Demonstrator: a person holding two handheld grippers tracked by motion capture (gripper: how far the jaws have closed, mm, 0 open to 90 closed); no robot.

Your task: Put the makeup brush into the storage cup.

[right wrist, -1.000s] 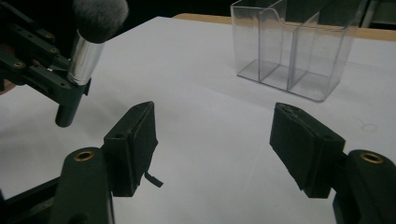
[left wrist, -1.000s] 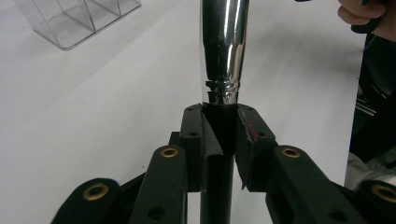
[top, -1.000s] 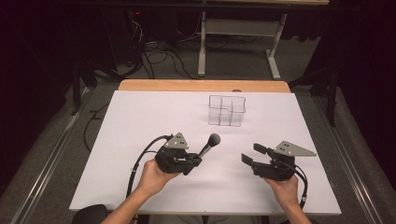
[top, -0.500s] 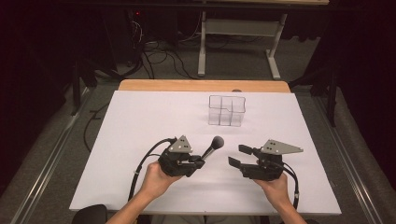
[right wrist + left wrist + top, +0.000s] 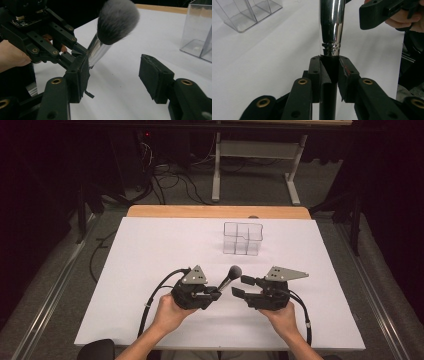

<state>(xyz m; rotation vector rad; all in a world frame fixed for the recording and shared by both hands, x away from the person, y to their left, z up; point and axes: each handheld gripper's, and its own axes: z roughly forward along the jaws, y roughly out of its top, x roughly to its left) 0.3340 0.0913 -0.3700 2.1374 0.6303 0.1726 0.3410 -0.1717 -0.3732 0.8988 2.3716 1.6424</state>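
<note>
**Brush held, handover pending**

Just below the middle of the high view, the left gripper (image 5: 216,295) is clamped on the one brush (image 5: 229,276), pinching its dark handle right under the chrome ferrule; the bristle head tilts up and to the right. In the left gripper view the jaws stand tight against the handle. The right gripper (image 5: 242,286) sits just right of the brush. Its jaws have just been closing, but in the right gripper view they stand apart: the brush (image 5: 110,32) rises above and behind the left pad, with nothing between the pads.

Judging by this, the pickup is done. What is left seems to be a handover to the right gripper and a drop into the clear organizer (image 5: 243,238), which stands empty at upper centre of the white table (image 5: 150,250), well apart from both hands.

Count: one brush, one organizer with several compartments, two grippers.
</note>
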